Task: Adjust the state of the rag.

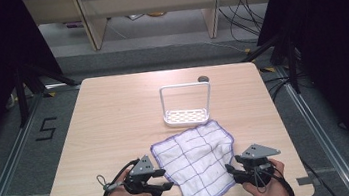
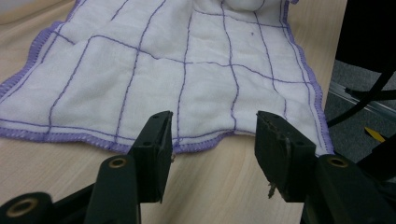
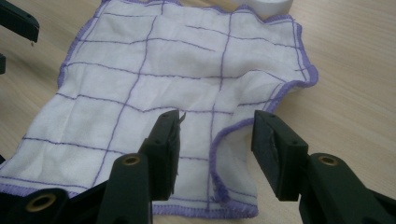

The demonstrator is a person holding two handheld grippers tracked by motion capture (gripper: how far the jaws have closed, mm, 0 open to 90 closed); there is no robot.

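A white cloth (image 1: 198, 160) with purple grid lines and a purple hem lies spread near the table's front edge, one corner hanging over it. My left gripper (image 1: 167, 184) rests at the cloth's left side, open. In the left gripper view its jaws (image 2: 212, 135) stand apart just short of the hem of the cloth (image 2: 187, 79), with nothing between them. My right gripper (image 1: 232, 170) sits at the cloth's right side, also open. In the right gripper view its jaws (image 3: 215, 135) straddle a curled edge of the cloth (image 3: 163, 84) without pressing on it.
A white wire-frame rack (image 1: 186, 104) stands on the wooden table (image 1: 115, 125) just behind the cloth, and its base (image 3: 266, 5) touches the cloth's far edge. A small dark object (image 1: 203, 79) lies behind the rack. Dark floor and cables surround the table.
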